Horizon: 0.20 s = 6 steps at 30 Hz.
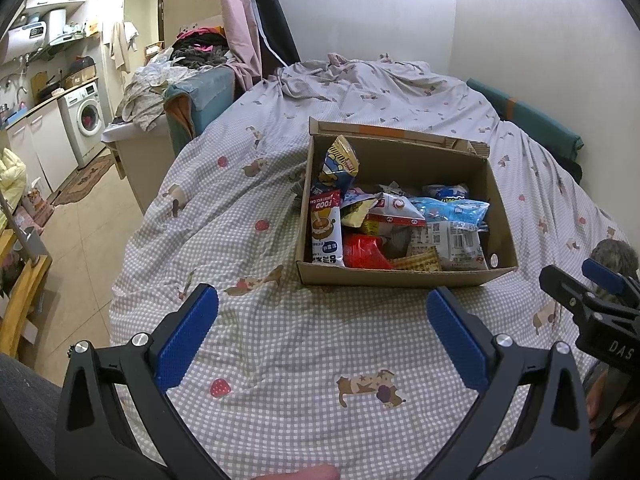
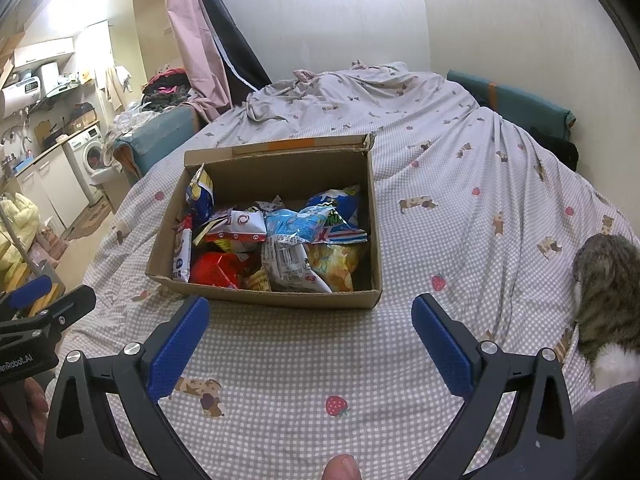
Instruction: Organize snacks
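Snacks (image 2: 276,244) are all sitting inside the cardboard box (image 2: 280,294) on the checked bedsheet (image 2: 304,352), and we are finding no packet lying loose on the bed in either view; inside, they are lying in a jumbled heap, with a tall white rice-cake packet (image 1: 326,230) leaning against the left wall, a blue-and-yellow bag (image 1: 338,160) standing upright behind it, a red packet (image 1: 366,252) and a pale blue bag (image 1: 452,210) piled across the middle; so the gathering is looking complete as far as we are seeing, while any neat ordering within the box is not showing; we are judging that this fits either a heap waiting to be sorted or a collection just dropped in, and we are not able to tell which. We are holding the left gripper (image 1: 322,336) short of the box's near wall, its blue pads spread wide apart, gripping nothing and touching nothing; we are holding the right gripper (image 2: 310,340) likewise before the near wall, fingers wide apart and empty, hovering over the sheet; a tabby cat (image 2: 608,292) is sitting at the right edge, close beside the right gripper.
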Tool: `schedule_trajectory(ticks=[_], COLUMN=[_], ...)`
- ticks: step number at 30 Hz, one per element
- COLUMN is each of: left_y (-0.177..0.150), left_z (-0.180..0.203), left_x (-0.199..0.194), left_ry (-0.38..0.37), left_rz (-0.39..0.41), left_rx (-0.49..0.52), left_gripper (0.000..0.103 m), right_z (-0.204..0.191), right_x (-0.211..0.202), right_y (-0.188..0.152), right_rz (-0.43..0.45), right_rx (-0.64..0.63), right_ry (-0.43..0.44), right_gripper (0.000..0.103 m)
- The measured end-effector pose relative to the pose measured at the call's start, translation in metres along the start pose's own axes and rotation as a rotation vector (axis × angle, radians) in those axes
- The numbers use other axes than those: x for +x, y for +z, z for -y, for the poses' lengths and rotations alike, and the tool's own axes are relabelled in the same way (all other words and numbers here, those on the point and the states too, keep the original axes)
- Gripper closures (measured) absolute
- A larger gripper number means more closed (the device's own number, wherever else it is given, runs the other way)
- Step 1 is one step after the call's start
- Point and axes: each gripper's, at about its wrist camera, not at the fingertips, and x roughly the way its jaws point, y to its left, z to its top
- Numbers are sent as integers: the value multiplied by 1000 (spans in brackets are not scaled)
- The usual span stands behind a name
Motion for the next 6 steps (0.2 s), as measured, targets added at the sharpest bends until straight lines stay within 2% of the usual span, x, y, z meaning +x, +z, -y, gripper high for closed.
schedule_trajectory(ticks=[6], left_y=[-2], left_z=[2], left_x=[5], left_ry=[0], left_rz=[-10], left_rx=[-8], left_gripper=[0], right_z=[1], right_x=[0], right_y=[0], right_rz=[1], right_rx=[9], right_ry=[11], right_gripper=[0])
